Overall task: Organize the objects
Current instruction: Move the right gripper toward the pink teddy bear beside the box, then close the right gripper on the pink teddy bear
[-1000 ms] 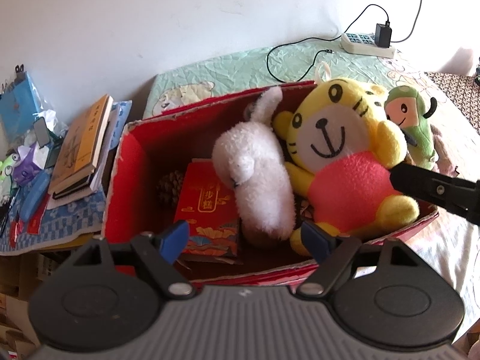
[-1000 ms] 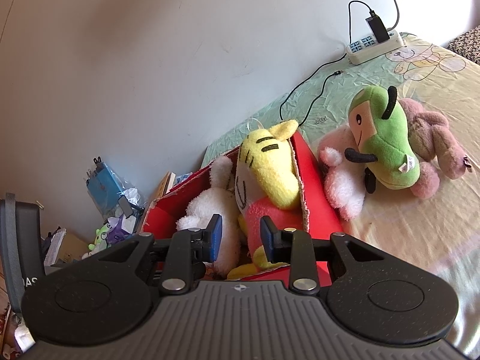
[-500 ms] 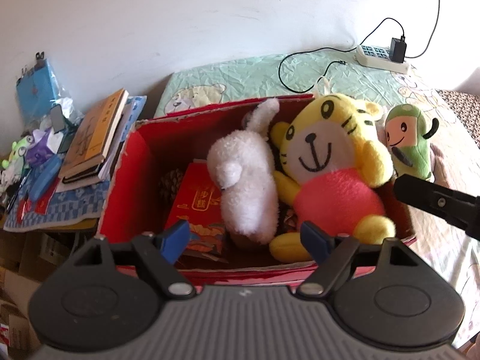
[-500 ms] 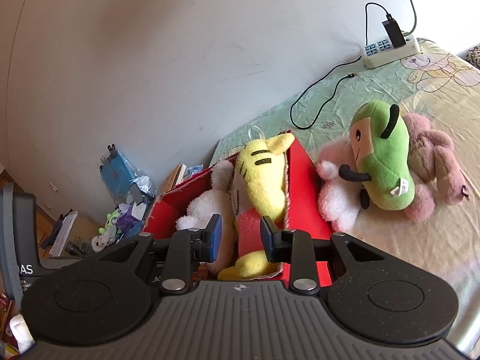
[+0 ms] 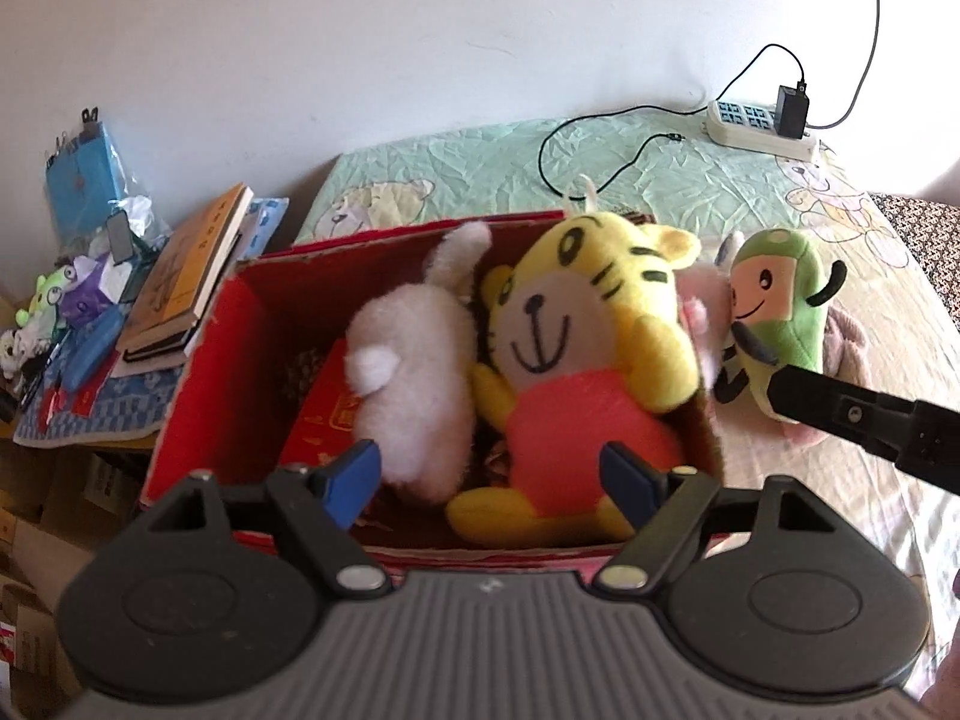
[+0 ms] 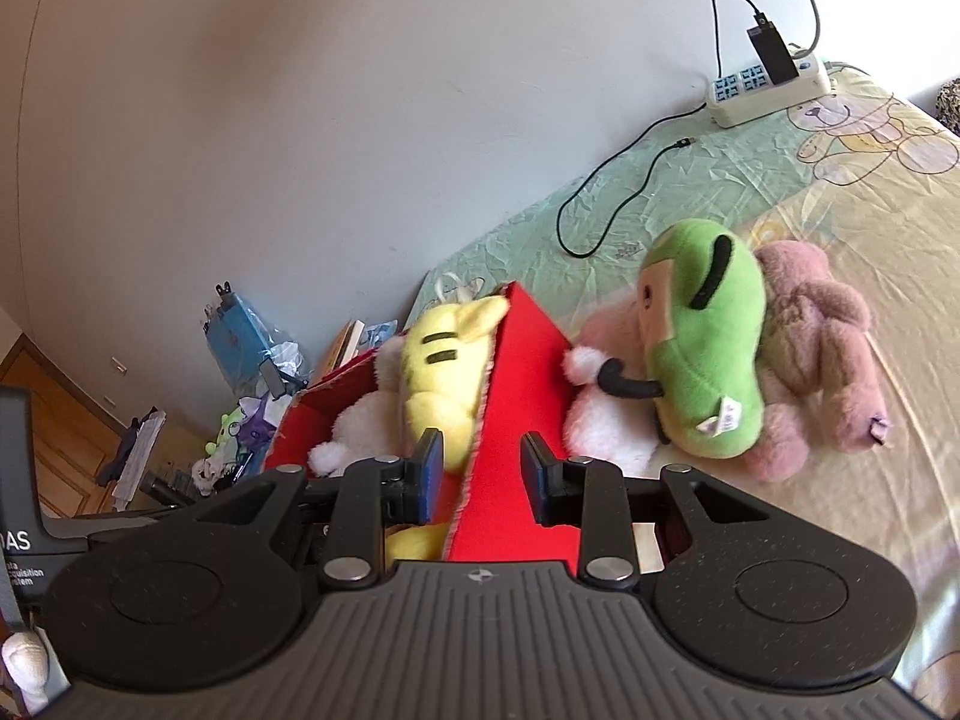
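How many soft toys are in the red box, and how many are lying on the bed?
In the red cardboard box: 2, a fluffy white plush and a yellow tiger plush.
On the bed: 3, a green plush, a light pink plush and a mauve plush.
Total: 5.

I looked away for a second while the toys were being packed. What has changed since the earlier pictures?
The right gripper shifted sideways: its jaws, which framed the yellow tiger, now straddle the red box's right wall without pinching it. The left gripper drew back slightly, open and empty. Nothing was grasped or released. Tiger, white plush and green toy lie as before.
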### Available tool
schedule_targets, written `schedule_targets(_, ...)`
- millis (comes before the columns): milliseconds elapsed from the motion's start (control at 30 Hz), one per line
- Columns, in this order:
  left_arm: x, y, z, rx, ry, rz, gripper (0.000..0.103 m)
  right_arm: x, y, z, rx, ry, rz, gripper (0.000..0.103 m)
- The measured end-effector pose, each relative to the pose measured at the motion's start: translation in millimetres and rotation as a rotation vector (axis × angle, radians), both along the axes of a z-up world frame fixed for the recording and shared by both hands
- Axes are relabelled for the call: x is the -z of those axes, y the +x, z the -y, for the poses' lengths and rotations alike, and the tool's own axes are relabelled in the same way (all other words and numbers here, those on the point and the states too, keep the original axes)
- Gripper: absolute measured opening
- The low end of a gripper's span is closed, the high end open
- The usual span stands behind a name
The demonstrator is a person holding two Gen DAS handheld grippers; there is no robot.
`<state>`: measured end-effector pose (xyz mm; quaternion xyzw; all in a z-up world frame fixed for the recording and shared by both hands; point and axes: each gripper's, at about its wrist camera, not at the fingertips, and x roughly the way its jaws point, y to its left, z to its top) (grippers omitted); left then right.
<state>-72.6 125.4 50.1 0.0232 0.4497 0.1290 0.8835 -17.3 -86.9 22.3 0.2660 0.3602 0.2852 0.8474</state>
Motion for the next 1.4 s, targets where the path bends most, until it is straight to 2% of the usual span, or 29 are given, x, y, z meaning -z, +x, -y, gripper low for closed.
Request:
schedule_targets(400,-2.7,15.5,41.8,-0.014,0.01,0.003,0.084,14.5,16.2,41.1,-0.007,0.013,-0.061,0.032)
schedule_targets(633,-2.1,21.5,71.9,0.007,0.009,0.012,0.081,18.6,17.1,66.0,-0.002,0.016,-0.078,0.032)
schedule_targets(1133,8.5,34.5,128.6,0.091,-0.045,0.031,0.078,40.9,27.3,120.6,0.047,0.015,-0.131,0.032)
schedule_targets(1400,31.1,43.8,157.0,0.209,-0.112,0.015,0.077,63.6,38.4,138.1,0.063,0.01,-0.182,0.032)
